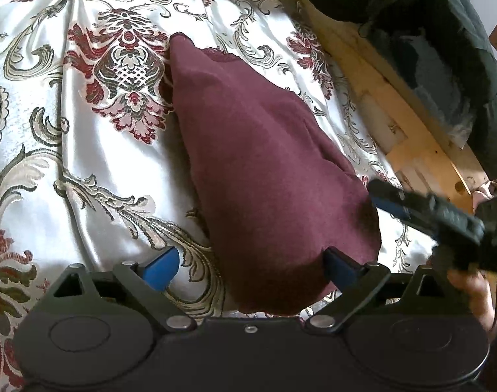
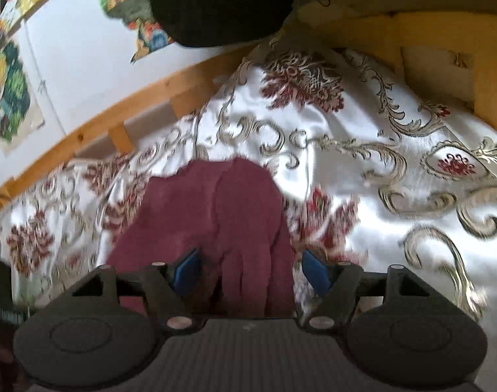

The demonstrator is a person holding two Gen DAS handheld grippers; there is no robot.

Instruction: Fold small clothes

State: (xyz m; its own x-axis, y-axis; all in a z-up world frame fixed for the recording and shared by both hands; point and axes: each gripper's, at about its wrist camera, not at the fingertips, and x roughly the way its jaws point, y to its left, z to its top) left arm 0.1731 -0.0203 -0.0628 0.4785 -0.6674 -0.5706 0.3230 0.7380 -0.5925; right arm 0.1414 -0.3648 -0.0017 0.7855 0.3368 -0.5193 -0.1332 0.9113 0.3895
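Observation:
A maroon garment with a lace-trimmed far edge lies folded into a long shape on the white patterned bedspread. My left gripper stands open over its near end, with the cloth reaching up against the right finger and the left finger over bare bedspread. My right gripper comes in from the right at the garment's edge. In the right wrist view the same garment runs between the jaws of the right gripper, which is open; its pads do not press the cloth.
A wooden bed frame borders the bedspread, with a dark padded coat beyond it. A white wall with colourful pictures stands behind the frame. A hand holds the right gripper.

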